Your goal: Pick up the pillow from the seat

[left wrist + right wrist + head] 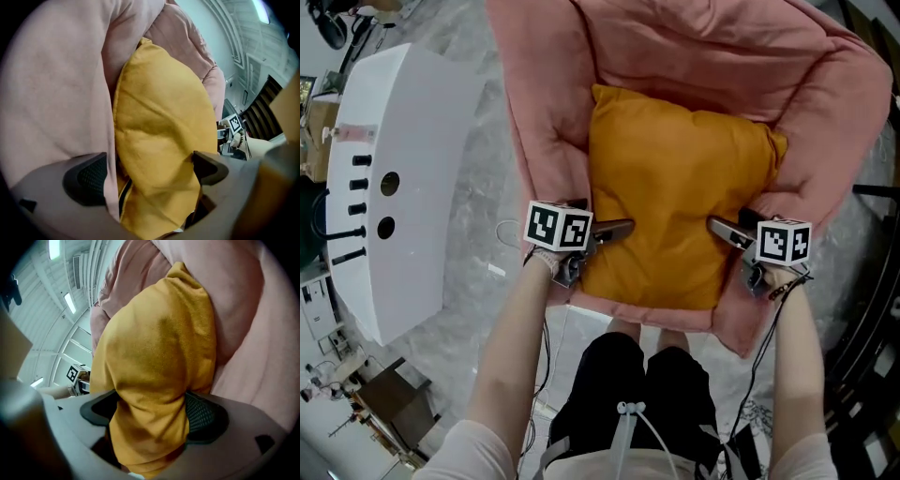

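On the pink seat (548, 131), the orange pillow (675, 187) lies flat in the middle, and you're on it from both sides. At its 4 o'clock edge your right gripper (152, 414) is clamped on, fabric bunched between both pads, looking good. At 8 o'clock the left gripper (149, 169) only straddles the edge, jaws spread wide, with a fold of seat cover (108, 183) against the outer pad. Clear that pink fold, bite pillow only, then raise both sides level.
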Available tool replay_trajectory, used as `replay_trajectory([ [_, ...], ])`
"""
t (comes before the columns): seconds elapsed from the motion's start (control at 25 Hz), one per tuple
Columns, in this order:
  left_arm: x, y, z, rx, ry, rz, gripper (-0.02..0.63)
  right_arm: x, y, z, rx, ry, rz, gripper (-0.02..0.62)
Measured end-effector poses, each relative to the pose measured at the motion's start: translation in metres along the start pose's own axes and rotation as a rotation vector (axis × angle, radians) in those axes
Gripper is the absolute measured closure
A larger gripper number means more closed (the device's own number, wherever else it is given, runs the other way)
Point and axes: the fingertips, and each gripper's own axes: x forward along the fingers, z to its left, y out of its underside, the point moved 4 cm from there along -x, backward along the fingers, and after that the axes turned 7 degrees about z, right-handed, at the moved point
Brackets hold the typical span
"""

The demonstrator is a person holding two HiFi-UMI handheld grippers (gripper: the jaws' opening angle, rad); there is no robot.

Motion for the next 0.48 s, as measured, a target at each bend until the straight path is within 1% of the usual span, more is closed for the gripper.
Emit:
replay_trajectory([
  [0.16,-0.005,0.003,-0.019,0.050,-0.012,-0.012,0.048,0.002,-0.001,-0.001,-0.007,0.026,0.005,0.161],
  [0.24,-0.003,0.001,-0.024,0.051,-0.013,-0.016,0.048,-0.002,0.000,-0.004,-0.009,0.029,0.000,0.161],
  [0.36,-0.006,-0.003,-0.023,0.018,0.025,-0.023,0.049,-0.001,0.001,-0.006,-0.006,0.032,0.001,0.161],
  [0.4,-0.009,-0.002,-0.025,0.019,0.040,-0.024,0.049,0.001,0.002,-0.005,-0.005,0.031,0.004,0.161],
  [0.48,-0.015,-0.005,-0.036,0.052,0.069,-0.036,0.049,0.003,0.003,-0.004,-0.006,0.028,0.006,0.161],
])
